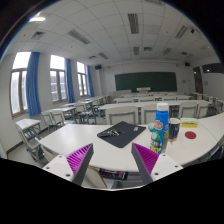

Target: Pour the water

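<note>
Tongs (114, 166) spread wide, water bottle (161, 126) on table (75, 138) beyond their right finger.

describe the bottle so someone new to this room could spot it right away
Find the white table nearest the gripper, whose fingers stand open. On the table's right side, beyond the right finger, stands the bottle. It is tall and blue-topped, unlike the short cup beside it and the flat black mat.

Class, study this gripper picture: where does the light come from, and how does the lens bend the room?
Gripper view: daylight enters through the blue-curtained windows, and ceiling lights glow overhead; the wide lens bows the walls and desks; the bottle and cup look sharp beyond the open gripper.
</note>
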